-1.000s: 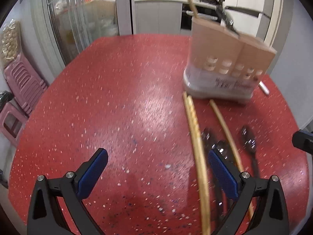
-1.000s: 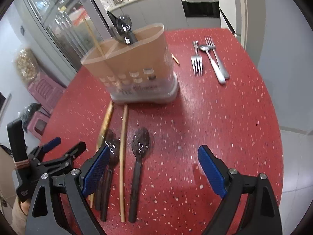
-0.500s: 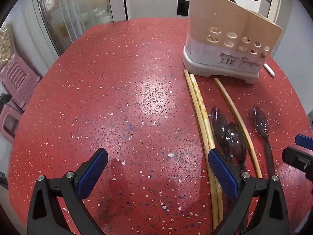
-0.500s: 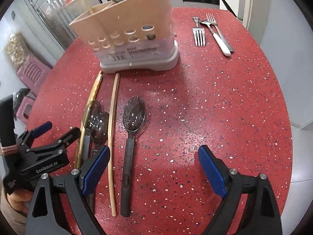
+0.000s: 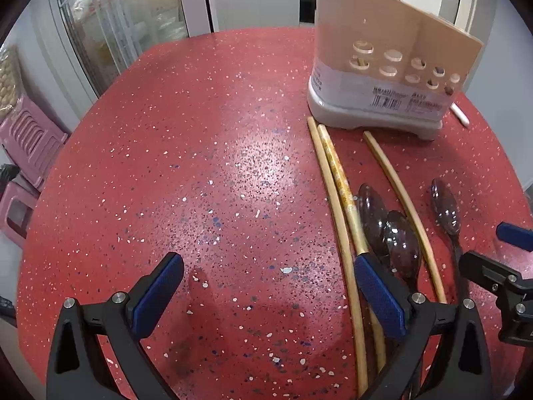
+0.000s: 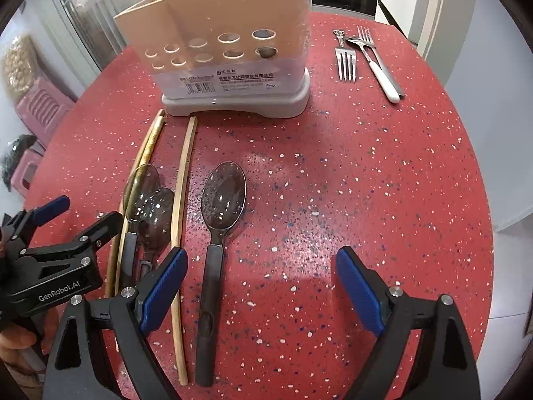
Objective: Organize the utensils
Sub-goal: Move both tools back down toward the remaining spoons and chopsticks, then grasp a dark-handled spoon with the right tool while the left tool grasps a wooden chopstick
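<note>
Both grippers hover low over the red table (image 6: 383,173), jaws spread wide and holding nothing. The right gripper (image 6: 263,286) sits nearest the lone dark spoon (image 6: 220,220), which lies flat in front of the beige holder (image 6: 233,50), beside the chopsticks (image 6: 181,200). The left gripper (image 5: 266,293) is by the other two spoons (image 5: 386,230). I'd drop the right one straight over the spoon's handle, clear of the neighbouring stick, and squeeze mid-handle so it lifts level.
</note>
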A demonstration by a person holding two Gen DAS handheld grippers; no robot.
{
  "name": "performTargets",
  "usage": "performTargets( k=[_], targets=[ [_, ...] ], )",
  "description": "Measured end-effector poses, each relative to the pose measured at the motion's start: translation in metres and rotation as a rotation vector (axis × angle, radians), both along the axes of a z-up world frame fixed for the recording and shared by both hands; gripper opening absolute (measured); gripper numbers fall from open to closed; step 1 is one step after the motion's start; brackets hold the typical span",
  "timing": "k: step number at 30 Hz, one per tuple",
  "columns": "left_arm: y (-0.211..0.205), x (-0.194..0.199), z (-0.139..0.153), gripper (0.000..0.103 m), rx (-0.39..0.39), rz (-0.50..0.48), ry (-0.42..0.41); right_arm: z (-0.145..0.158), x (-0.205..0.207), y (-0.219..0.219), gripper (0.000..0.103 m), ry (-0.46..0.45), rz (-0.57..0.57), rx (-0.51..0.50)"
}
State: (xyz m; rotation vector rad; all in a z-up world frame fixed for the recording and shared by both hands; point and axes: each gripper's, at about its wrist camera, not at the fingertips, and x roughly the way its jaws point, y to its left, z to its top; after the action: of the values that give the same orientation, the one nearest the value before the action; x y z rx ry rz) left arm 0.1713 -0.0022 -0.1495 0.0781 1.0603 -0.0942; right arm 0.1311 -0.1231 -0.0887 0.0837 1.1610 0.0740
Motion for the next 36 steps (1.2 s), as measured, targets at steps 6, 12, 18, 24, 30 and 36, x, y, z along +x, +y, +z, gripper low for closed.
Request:
performTargets(
  k=[6, 12, 18, 24, 30, 36],
  targets=[
    [0.000, 0.009, 0.006, 0.103, 0.013, 0.001, 0.008, -0.006, 0.006, 0.012, 0.087, 0.014, 0.023, -0.049],
    [0.000, 0.025, 0.012, 0.103, 0.022, -0.018, 0.017, -0.007, 0.014, 0.027, 0.074, 0.009, 0.056, -0.106],
    [-0.004, 0.043, 0.015, 0.103, 0.029, -0.041, 0.037, -0.003, 0.033, 0.036, 0.055, 0.047, 0.089, -0.110],
    [-0.007, 0.055, 0.021, 0.103, -0.017, -0.074, 0.085, 0.001, 0.041, 0.031, 0.029, 0.074, 0.100, -0.097],
    [-0.024, 0.064, 0.031, 0.077, -0.020, -0.177, 0.120, 0.003, 0.041, 0.018, 0.012, 0.077, 0.102, -0.033],
    [-0.038, 0.058, 0.039, 0.034, -0.020, -0.229, 0.117, 0.000, 0.037, -0.012, 0.012, 0.066, 0.068, 0.098]
  ],
)
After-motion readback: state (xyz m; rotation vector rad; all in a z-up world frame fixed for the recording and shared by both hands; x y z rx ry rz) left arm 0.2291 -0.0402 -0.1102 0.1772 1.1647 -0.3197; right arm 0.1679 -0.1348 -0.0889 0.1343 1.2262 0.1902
